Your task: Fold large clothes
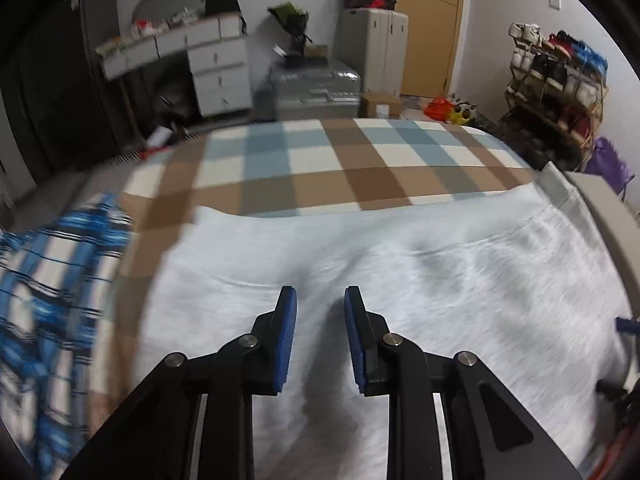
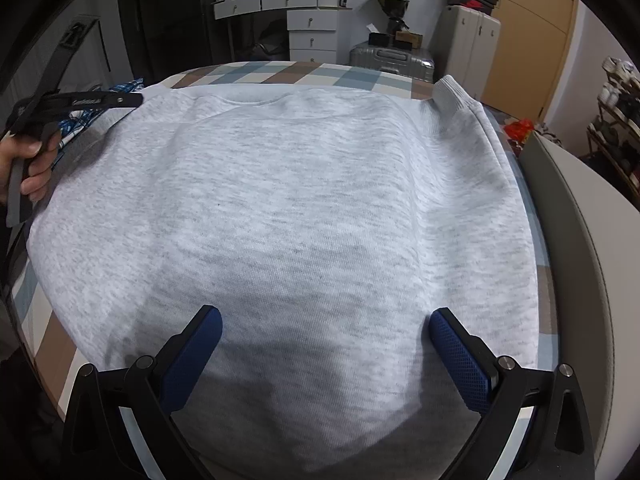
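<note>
The grey sweatshirt point(image 2: 288, 200) lies flat on the bed point(image 1: 320, 152), ahead of both fingers; right gripper point(image 2: 324, 322) gapes wide, left gripper point(image 1: 320, 300) narrower, both empty. Next, probably: pinch an edge.

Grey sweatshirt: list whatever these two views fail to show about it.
- Grey sweatshirt, near hem: right wrist view, hidden behind the right claw and cut by the bottom edge.
- Its left side: left wrist view, smeared by motion blur.
- Blue plaid garment: left wrist view, blurred and cut by the edge; type unclear.
</note>
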Demonstrator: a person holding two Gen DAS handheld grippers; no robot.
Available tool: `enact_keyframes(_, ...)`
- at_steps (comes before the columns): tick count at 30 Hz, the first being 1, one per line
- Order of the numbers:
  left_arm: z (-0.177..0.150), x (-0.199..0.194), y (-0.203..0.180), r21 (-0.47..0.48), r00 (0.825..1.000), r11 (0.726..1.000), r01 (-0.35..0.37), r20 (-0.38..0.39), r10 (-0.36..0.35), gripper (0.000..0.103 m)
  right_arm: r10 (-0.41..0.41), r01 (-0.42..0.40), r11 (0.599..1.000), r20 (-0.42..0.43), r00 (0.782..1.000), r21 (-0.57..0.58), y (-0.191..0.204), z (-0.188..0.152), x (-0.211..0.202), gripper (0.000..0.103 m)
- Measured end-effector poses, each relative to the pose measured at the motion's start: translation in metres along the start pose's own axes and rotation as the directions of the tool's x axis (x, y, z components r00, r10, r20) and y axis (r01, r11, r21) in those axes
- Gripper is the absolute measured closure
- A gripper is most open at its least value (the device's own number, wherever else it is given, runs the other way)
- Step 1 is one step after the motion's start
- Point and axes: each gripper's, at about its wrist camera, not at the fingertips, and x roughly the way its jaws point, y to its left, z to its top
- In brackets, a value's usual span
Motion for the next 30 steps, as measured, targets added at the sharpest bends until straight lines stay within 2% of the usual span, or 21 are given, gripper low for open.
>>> enact_keyframes(1,-0.003,0.003,-0.004,0.008,1.0,1.0,0.005,-0.013,-0.005,0.083,0.002,-0.002,1.0,0.002,1.0,0.0,0.0,0.0,0.0,0.0)
enact_keyframes(4,-0.013,0.023,-0.01,0.06,0.997,0.997,-0.043,-0.055,0.046,0.081,0.012,-0.012,1.0,0.008,1.0,0.003,-0.001,-0.001,0.001,0.0)
enact_keyframes(7,-0.014,0.017,-0.017,0.103,0.994,0.989,-0.102,-0.038,0.107,0.074,0.016,-0.016,1.0,0.011,1.0,0.003,-0.002,-0.002,0.001,0.0)
enact_keyframes(10,-0.019,0.013,-0.034,0.198,0.978,0.959,-0.204,-0.003,0.209,0.072,0.007,-0.007,1.0,-0.004,1.0,0.002,0.0,0.001,0.0,0.0)
enact_keyframes(13,-0.021,0.012,-0.037,0.218,0.973,0.949,-0.227,0.006,0.232,0.072,0.005,-0.005,1.0,0.013,1.0,0.011,0.002,0.008,-0.008,0.0)
enact_keyframes(15,-0.019,0.008,-0.031,0.184,0.977,0.961,-0.208,-0.007,0.213,0.072,0.007,-0.008,0.999,0.044,0.999,0.031,0.005,0.014,-0.011,0.0)
enact_keyframes(17,-0.013,-0.003,-0.027,0.111,0.983,0.978,-0.178,-0.021,0.181,0.073,0.011,-0.016,0.997,0.055,0.998,0.077,0.008,0.022,-0.006,0.0)
enact_keyframes(19,-0.008,-0.02,-0.035,0.07,0.995,0.993,-0.095,0.008,0.095,0.073,0.005,-0.007,0.994,0.024,1.0,0.112,0.012,0.027,0.009,0.0)
enact_keyframes(20,-0.007,-0.033,-0.045,0.083,0.998,0.995,-0.055,0.041,0.052,0.073,-0.015,0.013,0.993,0.011,1.0,0.115,0.014,0.028,0.015,0.0)
enact_keyframes(22,-0.008,-0.051,-0.075,0.16,0.997,0.987,-0.004,0.077,-0.008,0.066,-0.014,0.012,0.994,0.022,1.0,0.111,0.014,0.027,0.014,0.0)
enact_keyframes(26,-0.018,-0.047,-0.119,0.244,0.991,0.962,0.127,0.016,-0.134,0.064,0.033,-0.036,0.993,0.029,0.999,0.113,-0.001,0.021,0.012,0.0)
enact_keyframes(30,-0.03,-0.019,-0.149,0.297,0.984,0.938,0.18,-0.062,-0.169,0.064,0.022,-0.025,0.988,0.026,0.999,0.15,-0.024,0.012,0.004,0.0)
